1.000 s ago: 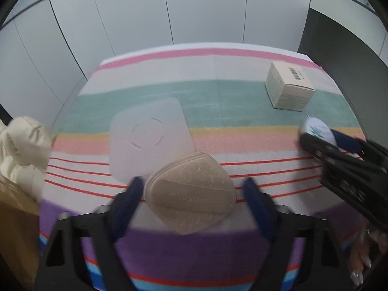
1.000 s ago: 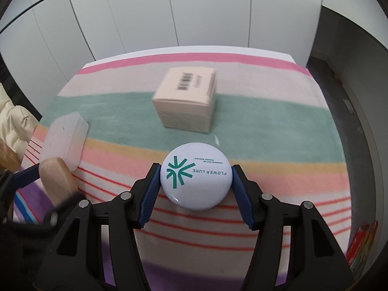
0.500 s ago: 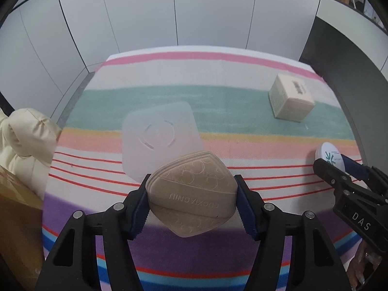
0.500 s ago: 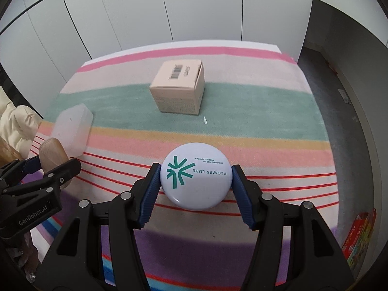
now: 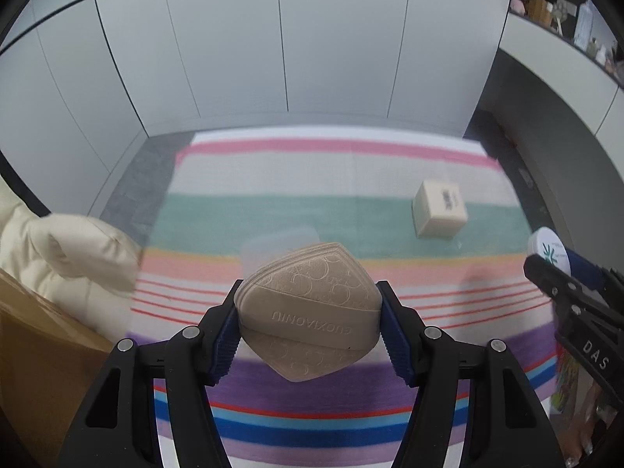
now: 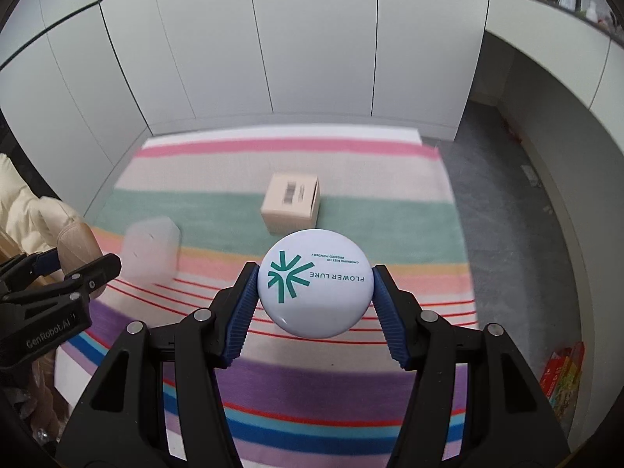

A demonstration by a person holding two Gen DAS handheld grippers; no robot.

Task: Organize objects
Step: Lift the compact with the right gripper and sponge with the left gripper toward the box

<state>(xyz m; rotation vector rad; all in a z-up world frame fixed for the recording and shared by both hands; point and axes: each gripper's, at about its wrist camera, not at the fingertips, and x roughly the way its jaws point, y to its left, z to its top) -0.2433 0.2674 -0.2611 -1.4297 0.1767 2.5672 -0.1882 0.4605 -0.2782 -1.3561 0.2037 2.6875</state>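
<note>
Above the striped surface, the beige puff is pinched by the left tool and the white compact by the right tool; the smooth compact could be dropped if grip pressure is relaxed

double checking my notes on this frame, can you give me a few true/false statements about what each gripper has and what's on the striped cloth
1. The left gripper is shut on the tan pad. True.
2. The right gripper is open and holds nothing. False: it is shut on the white compact.
3. The small cardboard box sits on the green stripe of the striped cloth. True.
4. The barcode is on the compact. False: it is on the box's top; the compact shows a teal logo and "FLOWER LURE".
5. The translucent lid is stacked on the box. False: it lies apart from it on the cloth.
</note>
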